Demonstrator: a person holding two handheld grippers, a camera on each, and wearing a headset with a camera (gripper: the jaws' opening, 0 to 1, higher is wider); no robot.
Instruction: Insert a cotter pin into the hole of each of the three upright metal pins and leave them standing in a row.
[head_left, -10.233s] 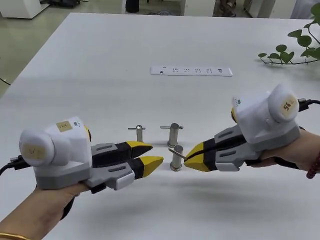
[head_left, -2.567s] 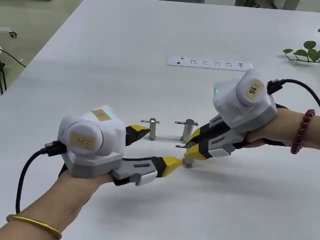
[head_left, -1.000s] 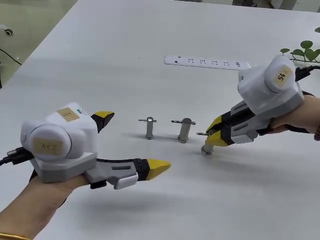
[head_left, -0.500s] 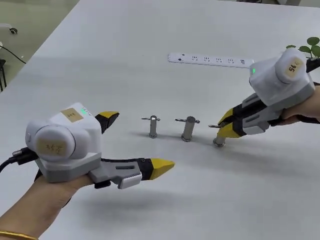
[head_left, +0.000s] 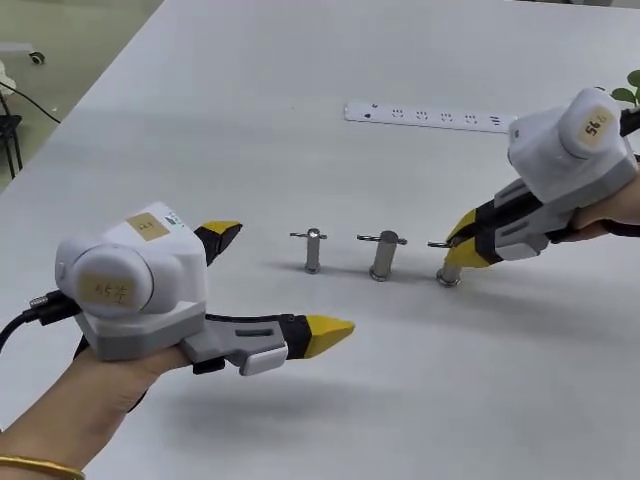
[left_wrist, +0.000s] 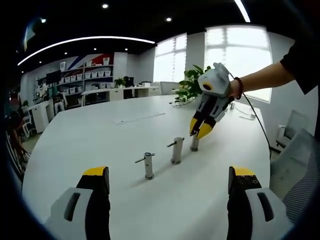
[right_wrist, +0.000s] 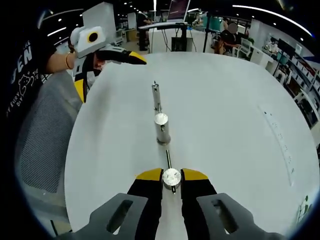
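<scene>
The middle metal pin (head_left: 383, 257) stands upright on the white worktop (head_left: 300, 120) with a cotter pin (head_left: 371, 238) set crosswise through its top. It is the centre of a straight row of three. On one side of it, towards the right gripper (head_left: 462, 250), stands the gripped metal pin (head_left: 449, 274). That gripper's yellow-tipped jaws are drawn in narrow around the pin's top, one tip on each side. In the right gripper view the tips flank the round head of this pin (right_wrist: 171, 177) closely, and a thin cotter pin (right_wrist: 168, 159) pokes out of it towards the middle pin. On the other side of the middle pin, apart from both grippers, the third metal pin (head_left: 313, 251) stands upright, a cotter pin (head_left: 301, 236) through its top too. The left gripper (head_left: 282, 280) is held off the worktop, nearer the person than the middle pin and beyond the third pin's side of the row. Its jaws are spread wide with nothing between them. In the left gripper view the two tips sit far apart at the bottom, with the row of pins beyond them and the right gripper (left_wrist: 202, 128) at its far end. A white power strip (head_left: 430, 116) lies flat on the worktop well beyond the middle pin, away from the person.
</scene>
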